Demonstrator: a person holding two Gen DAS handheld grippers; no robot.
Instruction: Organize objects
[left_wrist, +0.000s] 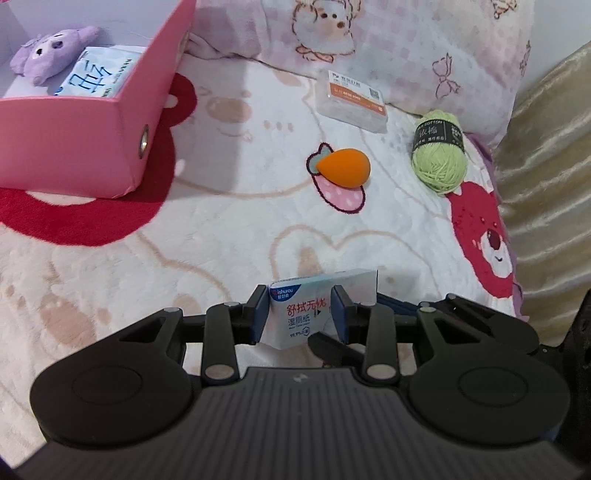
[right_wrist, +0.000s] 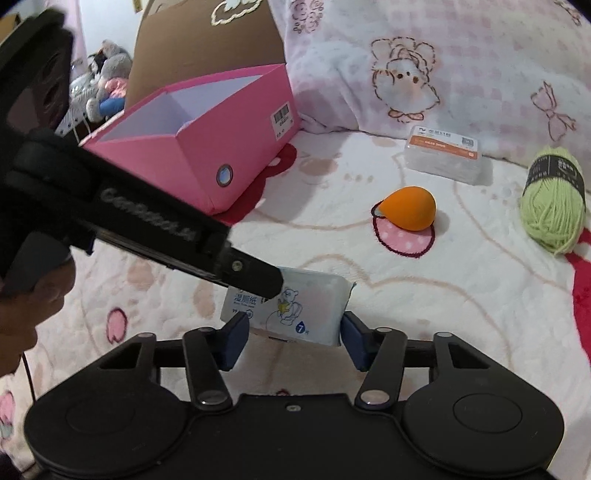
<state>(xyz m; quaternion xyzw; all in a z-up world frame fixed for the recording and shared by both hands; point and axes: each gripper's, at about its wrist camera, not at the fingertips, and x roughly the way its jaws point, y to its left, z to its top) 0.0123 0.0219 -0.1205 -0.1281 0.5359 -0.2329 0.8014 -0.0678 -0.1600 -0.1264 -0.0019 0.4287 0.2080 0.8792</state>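
Wipes pack (left_wrist: 299, 310) lengthwise between left tongs (left_wrist: 300, 314), clamped on one end, and right tongs (right_wrist: 293, 334), unclamped.

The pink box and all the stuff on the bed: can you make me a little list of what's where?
held: wipes pack in left claw
right claw: around the same pack, touch unclear
pink box: open, purple plush and a tissue pack inside
on blanket: orange sponge, green yarn, clear case
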